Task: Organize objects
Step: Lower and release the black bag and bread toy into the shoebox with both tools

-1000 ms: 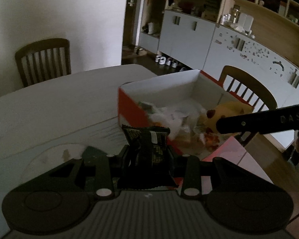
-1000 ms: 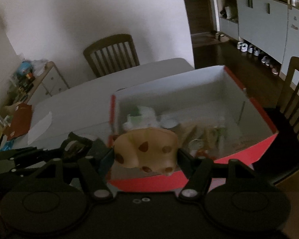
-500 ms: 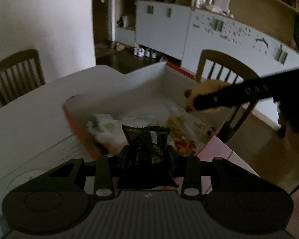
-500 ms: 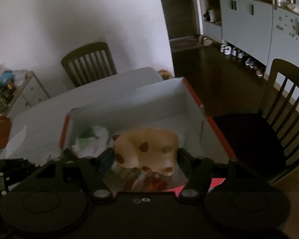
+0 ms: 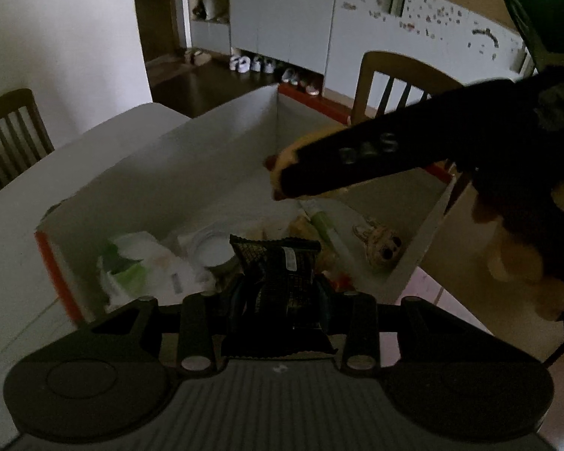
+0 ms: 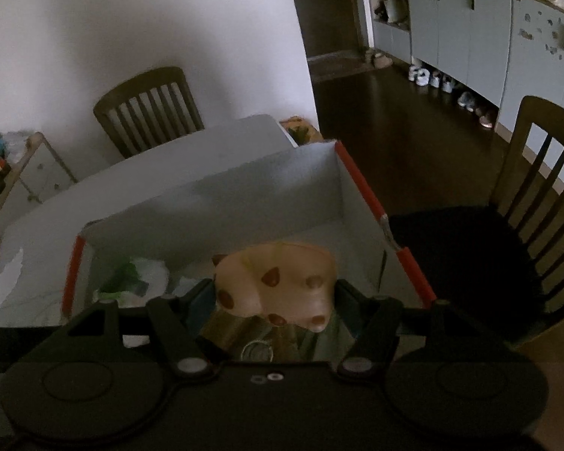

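Observation:
My left gripper (image 5: 278, 285) is shut on a dark snack packet (image 5: 276, 274) and holds it over the near side of the red box with white inside walls (image 5: 206, 150). My right gripper (image 6: 276, 293) is shut on a cream spotted soft toy (image 6: 278, 282) and holds it above the same box (image 6: 244, 195). In the left wrist view the right gripper's finger (image 5: 376, 158) reaches over the box from the right, with the toy (image 5: 285, 158) partly hidden behind it. The box holds several items, among them a white wrapper (image 5: 139, 263), a round lid (image 5: 214, 248) and a small plush face (image 5: 379, 248).
The box stands on a white table (image 6: 150, 173). Wooden chairs stand at the far side (image 6: 146, 109) and at the right (image 6: 537, 173). Grey cabinets (image 5: 293, 18) with shoes beneath line the back wall. A small shelf unit (image 6: 30, 173) stands at the left.
Both grippers have moved forward and over the box, each still holding its item. The right gripper's finger now reaches further across the box in the left wrist view.

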Motion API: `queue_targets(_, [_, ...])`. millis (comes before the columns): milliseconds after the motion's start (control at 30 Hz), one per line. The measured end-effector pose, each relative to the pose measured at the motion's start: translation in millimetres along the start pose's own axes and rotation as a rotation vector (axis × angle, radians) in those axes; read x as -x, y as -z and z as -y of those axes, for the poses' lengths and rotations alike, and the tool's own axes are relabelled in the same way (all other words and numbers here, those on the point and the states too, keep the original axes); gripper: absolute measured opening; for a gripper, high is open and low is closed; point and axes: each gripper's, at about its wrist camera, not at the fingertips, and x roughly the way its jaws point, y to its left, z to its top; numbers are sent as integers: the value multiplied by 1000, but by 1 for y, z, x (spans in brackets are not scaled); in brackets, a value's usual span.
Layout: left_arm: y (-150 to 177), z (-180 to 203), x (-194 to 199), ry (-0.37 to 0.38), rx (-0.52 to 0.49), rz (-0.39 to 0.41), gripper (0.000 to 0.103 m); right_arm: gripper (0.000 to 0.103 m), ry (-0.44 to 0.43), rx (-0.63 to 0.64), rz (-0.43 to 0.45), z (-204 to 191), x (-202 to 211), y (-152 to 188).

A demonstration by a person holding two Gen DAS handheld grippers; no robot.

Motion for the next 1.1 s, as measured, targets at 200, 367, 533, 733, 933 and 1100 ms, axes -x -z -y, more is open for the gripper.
queue_targets(200, [-10, 1, -20, -18, -9, -42, 37, 68, 39, -16, -43, 3, -24, 0])
queue_targets(367, [-14, 4, -32, -12, -23, -69, 37, 69, 58, -15, -65, 1, -33, 5])
queue_targets(533, [-16, 2, -39, -8, -16, -94, 37, 72, 63, -18, -77, -1, -37, 8])
queue_targets(733, [-16, -3, -44, 12, 1, -132, 38, 72, 50, -50, -96, 4, -39, 8])
queue_targets(933, [-17, -11, -39, 36, 48, -125, 50, 78, 48, -56, -80, 5, -30, 10])
queue_targets(1100, [-12, -14, -31, 50, 71, -92, 56, 79, 36, -62, -68, 4, -20, 11])
